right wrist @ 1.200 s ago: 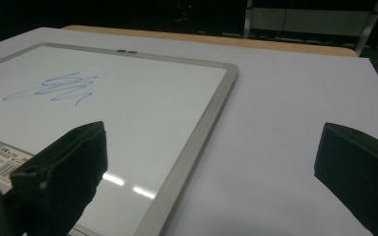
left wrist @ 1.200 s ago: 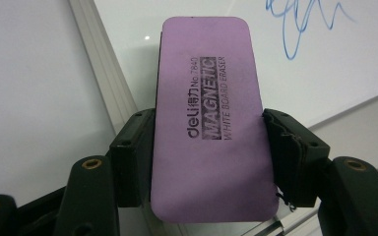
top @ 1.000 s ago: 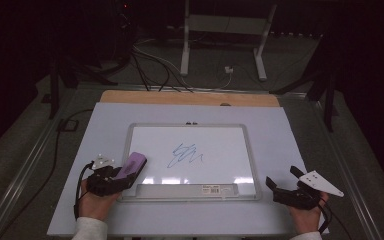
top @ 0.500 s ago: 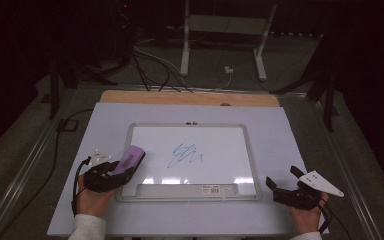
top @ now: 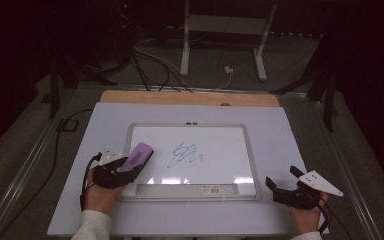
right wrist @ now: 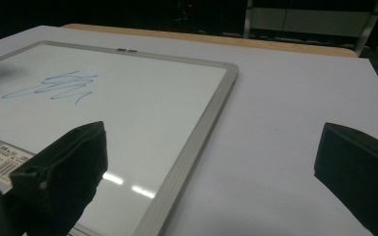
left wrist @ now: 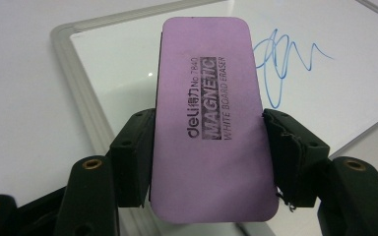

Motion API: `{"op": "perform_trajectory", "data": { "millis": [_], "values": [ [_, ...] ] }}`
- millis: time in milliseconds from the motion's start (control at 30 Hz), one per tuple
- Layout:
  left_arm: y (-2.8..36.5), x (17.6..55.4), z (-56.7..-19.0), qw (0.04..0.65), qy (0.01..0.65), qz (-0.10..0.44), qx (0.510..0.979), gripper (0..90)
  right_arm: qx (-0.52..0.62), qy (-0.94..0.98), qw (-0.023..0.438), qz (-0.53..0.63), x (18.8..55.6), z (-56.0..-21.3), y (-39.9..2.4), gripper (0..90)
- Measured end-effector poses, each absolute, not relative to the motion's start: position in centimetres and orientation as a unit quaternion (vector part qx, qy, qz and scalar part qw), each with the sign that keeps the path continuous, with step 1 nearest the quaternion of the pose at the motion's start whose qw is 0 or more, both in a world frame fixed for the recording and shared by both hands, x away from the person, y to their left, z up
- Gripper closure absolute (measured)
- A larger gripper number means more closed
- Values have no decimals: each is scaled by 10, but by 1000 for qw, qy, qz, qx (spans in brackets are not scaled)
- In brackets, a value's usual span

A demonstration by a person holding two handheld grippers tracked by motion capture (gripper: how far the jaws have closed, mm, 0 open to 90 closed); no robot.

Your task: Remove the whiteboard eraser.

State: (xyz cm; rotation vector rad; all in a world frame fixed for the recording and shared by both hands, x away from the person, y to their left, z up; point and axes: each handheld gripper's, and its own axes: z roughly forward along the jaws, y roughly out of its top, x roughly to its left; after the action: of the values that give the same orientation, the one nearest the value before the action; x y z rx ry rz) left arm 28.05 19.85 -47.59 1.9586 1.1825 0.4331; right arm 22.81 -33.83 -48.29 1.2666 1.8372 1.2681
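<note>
— One eraser [left wrist: 209, 120], purple, clamped between the jaws of the left claw [top: 125, 170]. Where exactly?

— Over the whiteboard's [top: 220, 145] near-left corner, its far end tipped toward the blue scribble [top: 185, 156], probably ready for wiping.

— And the right claw [top: 285, 192]?

— Jaws apart, gripping nothing, just past the board's right frame on the counter [top: 290, 130]. My guess is it waits there to keep clear, or to steady the board.
</note>
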Motion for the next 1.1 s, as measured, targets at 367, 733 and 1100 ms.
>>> {"op": "perform_trajectory", "data": {
  "millis": [367, 733, 1100],
  "values": [
    [181, 289, -480, 393, 449, 165, 785, 415, 472, 687, 284, 473, 228, -483, -338, 0],
    [163, 299, -489, 374, 437, 165, 801, 414, 471, 688, 283, 473, 228, -483, -338, 0],
    [154, 304, -498, 364, 440, 161, 805, 411, 471, 689, 282, 473, 229, -484, -337, 0]
  ]
}}
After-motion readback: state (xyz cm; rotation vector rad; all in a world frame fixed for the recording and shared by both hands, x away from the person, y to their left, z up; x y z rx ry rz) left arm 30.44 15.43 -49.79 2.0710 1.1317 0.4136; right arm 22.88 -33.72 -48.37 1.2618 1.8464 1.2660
